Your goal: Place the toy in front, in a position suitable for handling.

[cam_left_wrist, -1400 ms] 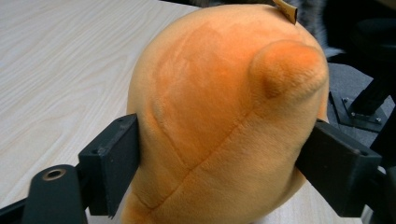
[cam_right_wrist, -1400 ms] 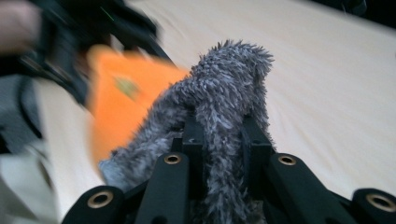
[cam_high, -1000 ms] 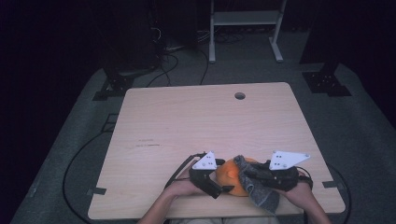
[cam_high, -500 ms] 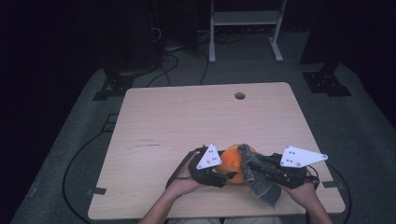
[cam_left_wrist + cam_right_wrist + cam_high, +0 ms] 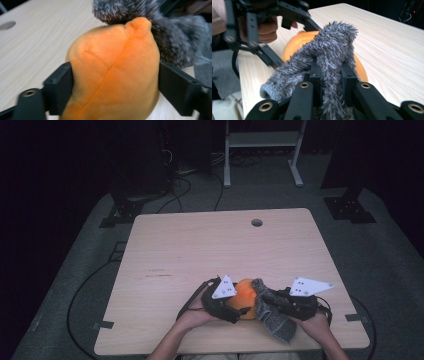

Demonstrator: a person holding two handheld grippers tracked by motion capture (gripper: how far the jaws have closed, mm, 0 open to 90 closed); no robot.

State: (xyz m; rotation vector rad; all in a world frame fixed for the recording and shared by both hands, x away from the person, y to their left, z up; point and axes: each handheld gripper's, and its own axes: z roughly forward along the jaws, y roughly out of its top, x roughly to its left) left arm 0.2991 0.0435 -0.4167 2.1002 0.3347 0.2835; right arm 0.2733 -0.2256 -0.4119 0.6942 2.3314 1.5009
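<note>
Pulling a grey sock (image 5: 274, 317) over an orange plush (image 5: 243, 301) looks to be the work in hand, at about six o'clock on the table (image 5: 200, 250), near the front edge. The left gripper (image 5: 226, 306) sits at the plush's nine o'clock side; in the left gripper view its two jaws press on either flank of the plush (image 5: 113, 75), so it grasps the soft body, and its jaws have just been opening a little around it. The right gripper (image 5: 272, 299) comes in from three o'clock, and in the right gripper view its jaws are clenched tight on a fold of the sock (image 5: 332, 55), which drapes up and over the top of the plush (image 5: 294, 42). From above, the sock covers only the plush's right side, with most of the orange bare and the rest of the sock trailing toward five o'clock. By that showing the job is at an early stage: both things are gripped and brought together, but the sock's mouth has not been spread over the plush, and whether the mouth is even open cannot be told.
</note>
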